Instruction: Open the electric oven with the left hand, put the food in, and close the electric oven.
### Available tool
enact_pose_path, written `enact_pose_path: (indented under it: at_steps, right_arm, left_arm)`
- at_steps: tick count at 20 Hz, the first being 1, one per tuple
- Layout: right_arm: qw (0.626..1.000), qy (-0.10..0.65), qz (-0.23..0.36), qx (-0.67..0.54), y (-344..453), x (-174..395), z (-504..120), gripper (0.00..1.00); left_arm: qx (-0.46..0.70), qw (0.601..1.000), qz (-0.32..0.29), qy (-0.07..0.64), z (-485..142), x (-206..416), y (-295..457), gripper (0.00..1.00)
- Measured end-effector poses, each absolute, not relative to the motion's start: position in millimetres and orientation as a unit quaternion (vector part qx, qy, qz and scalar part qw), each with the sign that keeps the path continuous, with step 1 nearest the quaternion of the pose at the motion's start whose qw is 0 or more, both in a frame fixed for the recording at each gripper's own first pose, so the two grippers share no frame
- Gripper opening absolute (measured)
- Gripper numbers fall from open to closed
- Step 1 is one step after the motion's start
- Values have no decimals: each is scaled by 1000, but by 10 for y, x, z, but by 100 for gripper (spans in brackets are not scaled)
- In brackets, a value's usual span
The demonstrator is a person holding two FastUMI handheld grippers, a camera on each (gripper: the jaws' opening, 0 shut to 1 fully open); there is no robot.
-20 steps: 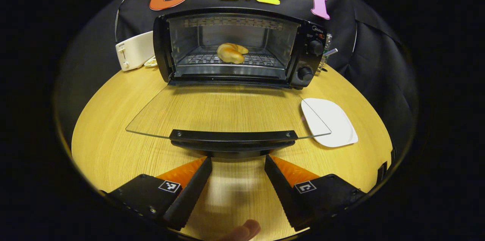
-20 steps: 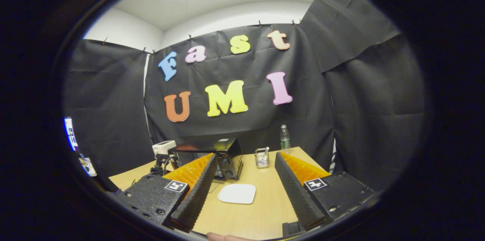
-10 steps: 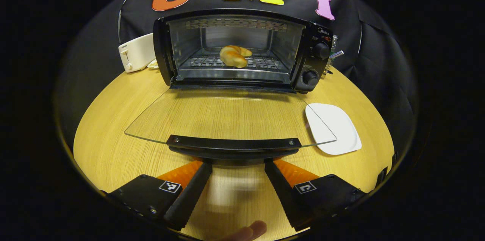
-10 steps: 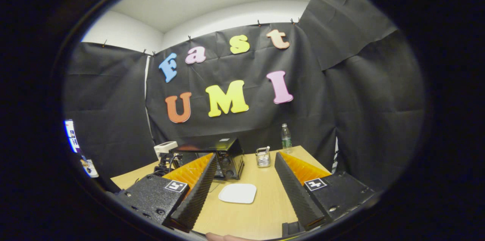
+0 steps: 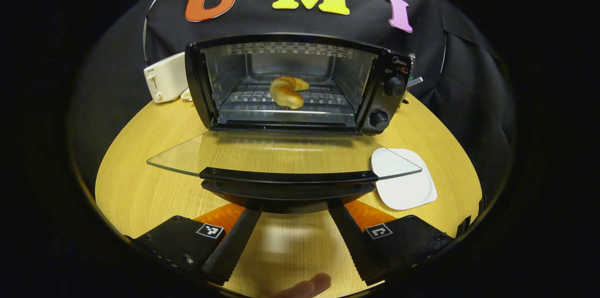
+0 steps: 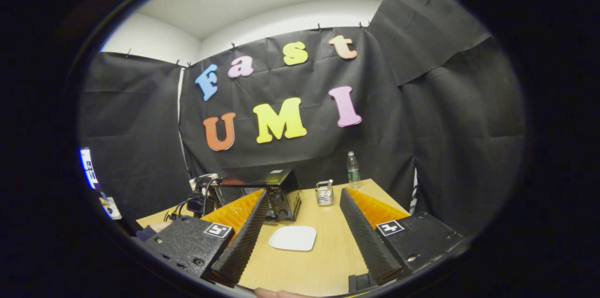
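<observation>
The black electric oven stands open on the wooden table, also seen as the oven far off in the right gripper view. A golden croissant lies on its wire rack. The glass door hangs partly raised, its black handle nearest me. My left gripper is open, its fingertips tucked under the handle, one on each side of its middle. My right gripper is held open above the table, nothing between its fingers.
A bare white plate lies right of the door, the same plate ahead of my right gripper. A white toaster stands left of the oven. A metal holder and a water bottle sit at the back right.
The oven door has tilted up from lying flat. My left gripper has slid forward under its handle. The right gripper has hardly moved.
</observation>
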State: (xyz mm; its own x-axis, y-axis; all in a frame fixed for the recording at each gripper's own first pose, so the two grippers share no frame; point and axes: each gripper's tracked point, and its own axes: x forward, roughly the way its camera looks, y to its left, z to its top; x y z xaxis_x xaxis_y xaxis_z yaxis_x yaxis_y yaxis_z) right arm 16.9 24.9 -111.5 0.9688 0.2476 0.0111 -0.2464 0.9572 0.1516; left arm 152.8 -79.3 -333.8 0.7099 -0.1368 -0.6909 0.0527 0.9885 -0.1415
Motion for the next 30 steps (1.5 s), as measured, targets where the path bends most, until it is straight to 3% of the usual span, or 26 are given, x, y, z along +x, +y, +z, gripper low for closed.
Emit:
enact_pose_path:
  at_steps: [1, 2, 3, 5, 6, 7, 14, 17, 18, 21, 22, 23, 24, 26, 27, 30]
  right_arm:
    - [989, 5, 125, 77, 252, 177, -1121, 92]
    - [989, 7, 125, 78, 248, 186, -1136, 92]
    - [989, 9, 124, 79, 241, 193, -1147, 92]
    - [990, 12, 119, 81, 216, 215, -1169, 92]
    - [990, 14, 117, 80, 203, 220, -1181, 92]
    - [990, 13, 114, 80, 196, 229, -1167, 97]
    - [991, 12, 110, 74, 206, 220, -1144, 97]
    - [992, 17, 103, 73, 202, 252, -1161, 97]
    - [992, 18, 102, 72, 204, 252, -1160, 97]
    - [993, 14, 94, 69, 198, 271, -1107, 97]
    - [993, 12, 92, 70, 212, 266, -1087, 97]
    - [993, 10, 93, 71, 234, 258, -1063, 97]
    - [993, 9, 93, 71, 246, 236, -1043, 97]
    - [993, 1, 93, 71, 262, 198, -969, 92]
    - [993, -3, 92, 70, 267, 180, -923, 97]
    - [993, -21, 91, 68, 297, 78, -773, 97]
  left_arm:
    - [-52, 926, -50, 371, -3257, 1586, -777, 94]
    - [-48, 929, -49, 365, -3182, 1643, -763, 85]
    - [-44, 931, -50, 358, -3110, 1705, -759, 84]
    - [-38, 937, -48, 345, -2961, 1822, -717, 100]
    - [-38, 940, -46, 335, -2879, 1884, -694, 95]
    - [-38, 944, -47, 323, -2800, 1945, -682, 95]
    - [-17, 986, -14, 168, -2130, 2239, -408, 96]
    - [-56, 993, -30, 99, -1659, 1987, -453, 96]
    - [-67, 994, -33, 84, -1541, 1877, -457, 100]
    - [-74, 995, -39, 47, -1203, 1508, -409, 95]
    - [-74, 996, -38, 40, -1124, 1424, -381, 100]
    - [-73, 996, -35, 34, -1036, 1331, -343, 89]
    - [-72, 996, -35, 30, -971, 1250, -344, 95]
    - [-62, 997, -33, 27, -847, 1064, -300, 92]
    - [-53, 998, -30, 31, -799, 968, -279, 91]
    - [-12, 998, -4, 67, -785, 624, -197, 94]
